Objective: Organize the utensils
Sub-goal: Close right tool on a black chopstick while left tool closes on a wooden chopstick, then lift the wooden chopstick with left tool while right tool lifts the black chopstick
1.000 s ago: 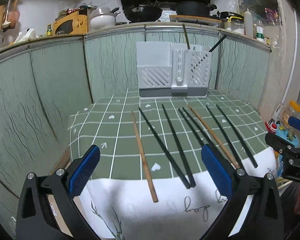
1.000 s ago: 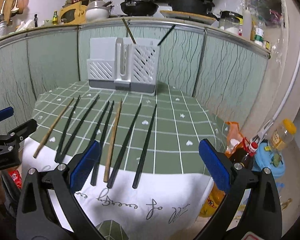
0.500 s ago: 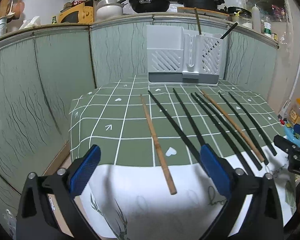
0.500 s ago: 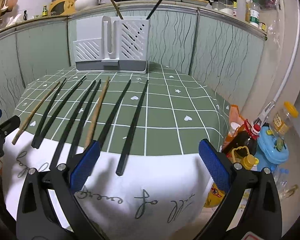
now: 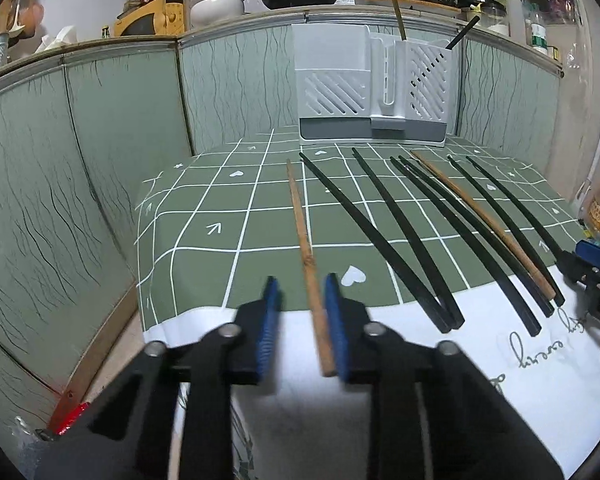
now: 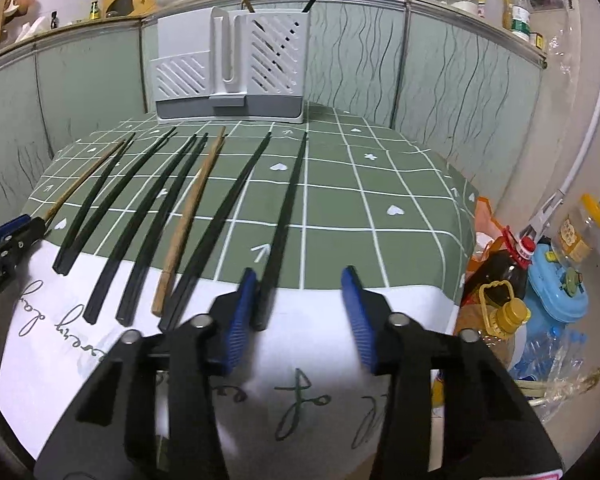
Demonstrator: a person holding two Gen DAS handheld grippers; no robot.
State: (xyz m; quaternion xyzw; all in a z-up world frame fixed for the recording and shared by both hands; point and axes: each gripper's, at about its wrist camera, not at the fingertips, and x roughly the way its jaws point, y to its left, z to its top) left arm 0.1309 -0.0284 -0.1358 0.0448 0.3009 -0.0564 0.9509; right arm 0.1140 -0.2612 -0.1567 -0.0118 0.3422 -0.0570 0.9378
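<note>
Several black chopsticks and two wooden ones lie in a row on the green checked tablecloth (image 5: pixel 228 216). My left gripper (image 5: pixel 300 300) is open, jaws partly narrowed around the near end of the leftmost wooden chopstick (image 5: pixel 306 252), which lies close to the right pad. My right gripper (image 6: pixel 300 292) is open around the near end of the rightmost black chopstick (image 6: pixel 286 216), which lies against the left pad. A white slotted utensil holder (image 5: pixel 372 88) stands at the table's back with two chopsticks in it; it also shows in the right wrist view (image 6: pixel 232 68).
Green panelled walls enclose the table's left and back. Bottles and a blue container (image 6: pixel 556 292) stand on the floor right of the table. The white cloth hem (image 6: pixel 300 360) hangs over the near edge. A cluttered counter runs behind.
Both grippers moved forward and down to the near ends of the chopsticks. Both sets of jaws narrowed from wide open, the left more than the right.
</note>
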